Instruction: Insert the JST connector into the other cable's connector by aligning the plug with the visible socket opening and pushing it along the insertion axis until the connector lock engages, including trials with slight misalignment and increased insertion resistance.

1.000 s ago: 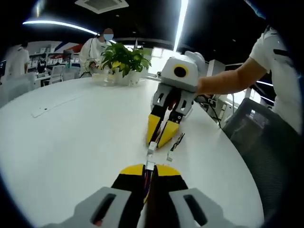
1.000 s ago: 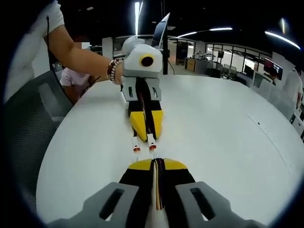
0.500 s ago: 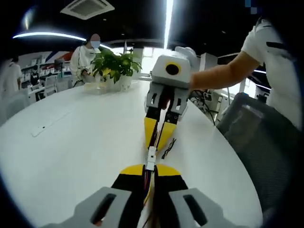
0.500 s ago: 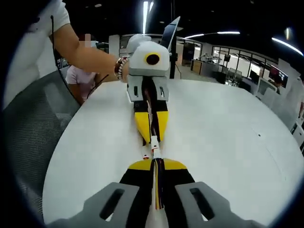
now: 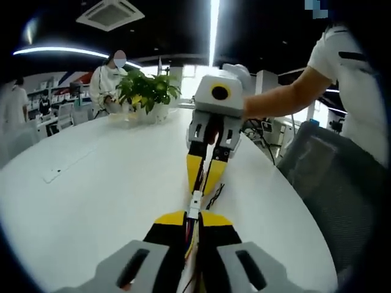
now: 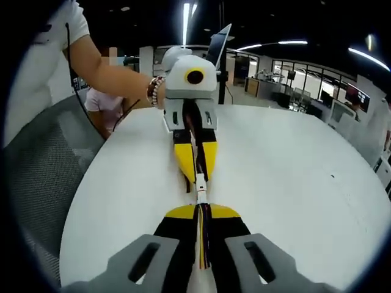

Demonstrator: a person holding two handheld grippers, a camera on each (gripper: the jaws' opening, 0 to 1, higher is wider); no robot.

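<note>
round white bench (image 5: 91,183): bare at 9 and 3 o'clock | potted green plant (image 5: 148,90): far at 11 | grey mesh chair (image 5: 324,183): beside edge at 3

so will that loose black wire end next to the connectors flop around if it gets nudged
Probably. The black wire end looks thin and hangs unsupported beside the right tongs, so it should bend easily. It likely weighs almost nothing, and sliding over the white table seems plausible.

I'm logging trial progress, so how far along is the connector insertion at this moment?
Done: each gripper is shut on its cable, and the left gripper and right gripper point tip to tip above the table. In hand: the white connectors meet end to end between the tips, apparently lined up. Left: whether the plug is fully seated and the lock engaged is too small to tell; a final push may remain.
</note>
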